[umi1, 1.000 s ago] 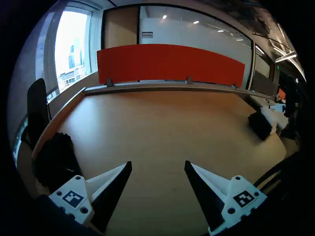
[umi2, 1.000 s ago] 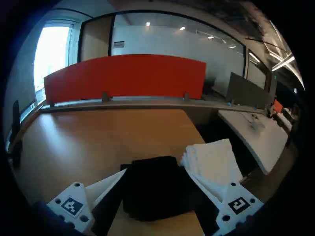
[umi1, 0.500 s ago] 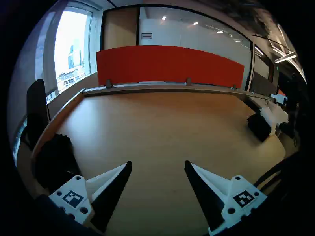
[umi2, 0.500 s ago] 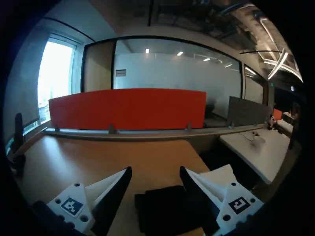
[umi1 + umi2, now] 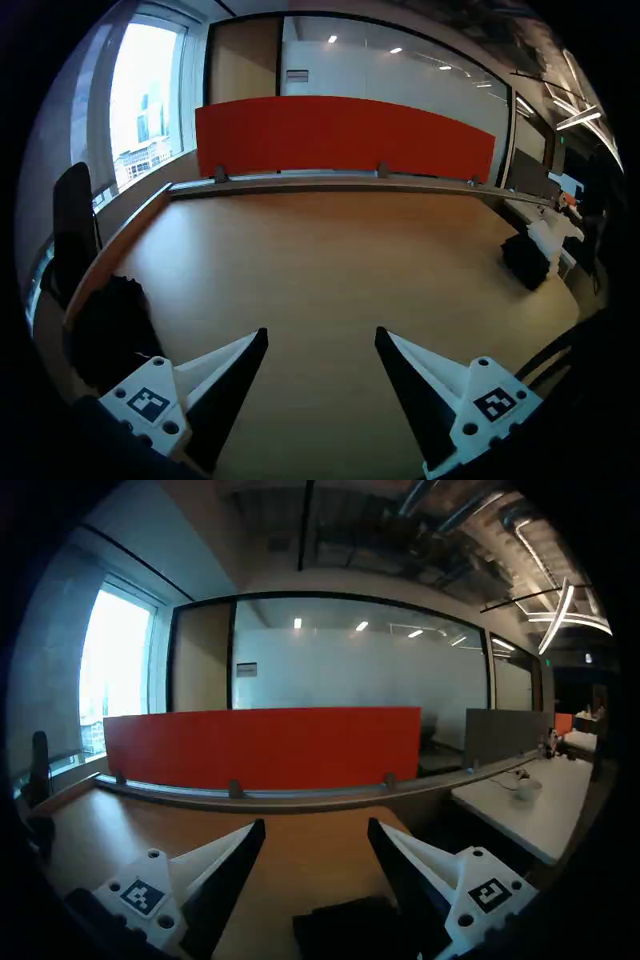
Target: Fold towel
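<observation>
window (image 5: 144,120): daylight at far left, a dark chair (image 5: 76,216) set before it.
left tongs (image 5: 320,332): spread wide over the bare wooden surface (image 5: 336,248), gripping nothing.
red divider (image 5: 344,132): upright along the far edge of the surface.
black towel (image 5: 526,260): folded, at the right edge of the surface, white cloth (image 5: 554,234) just beside it.
right tongs (image 5: 314,824): wide apart and empty, angled up toward the red divider, with the black towel low between the fingers in the right gripper view.

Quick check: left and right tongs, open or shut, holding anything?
Left tongs: open, holding nothing.
Right tongs: open, holding nothing.
</observation>
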Demonstrator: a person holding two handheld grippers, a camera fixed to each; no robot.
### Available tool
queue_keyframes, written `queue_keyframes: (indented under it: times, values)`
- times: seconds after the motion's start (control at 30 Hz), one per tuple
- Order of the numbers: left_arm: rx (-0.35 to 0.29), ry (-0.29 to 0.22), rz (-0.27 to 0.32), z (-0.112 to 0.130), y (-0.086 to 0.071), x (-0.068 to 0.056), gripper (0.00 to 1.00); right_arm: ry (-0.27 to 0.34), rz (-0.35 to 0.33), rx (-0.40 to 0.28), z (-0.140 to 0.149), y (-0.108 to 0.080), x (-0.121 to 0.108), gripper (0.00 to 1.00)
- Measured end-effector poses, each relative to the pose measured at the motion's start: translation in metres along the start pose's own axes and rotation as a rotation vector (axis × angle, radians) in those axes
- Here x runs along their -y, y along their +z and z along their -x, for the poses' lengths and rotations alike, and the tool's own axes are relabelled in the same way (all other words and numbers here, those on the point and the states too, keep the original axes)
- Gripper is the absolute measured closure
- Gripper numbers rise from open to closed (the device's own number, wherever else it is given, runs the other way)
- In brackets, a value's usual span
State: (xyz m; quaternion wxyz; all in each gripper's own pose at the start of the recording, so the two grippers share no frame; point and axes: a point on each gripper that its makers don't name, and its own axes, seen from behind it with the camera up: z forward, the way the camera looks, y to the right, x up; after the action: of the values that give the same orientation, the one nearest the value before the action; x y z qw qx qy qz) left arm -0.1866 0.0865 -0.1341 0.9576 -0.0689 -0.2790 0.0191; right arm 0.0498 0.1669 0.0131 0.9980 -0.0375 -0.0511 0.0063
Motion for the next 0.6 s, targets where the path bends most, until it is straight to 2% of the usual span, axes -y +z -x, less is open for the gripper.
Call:
queue_keyframes:
  times: [0.27,0.6]
  values:
    - [-0.017,-0.002,0.002,-0.007,0.001,0.004,0.0,-0.008,-0.023,0.001,-0.003,0.005,0.022,0.01]
    - [-0.058,-0.011,-0.005,-0.021,0.005,0.015,0.0,-0.007,-0.076,-0.022,-0.018,0.008,0.069,0.01]
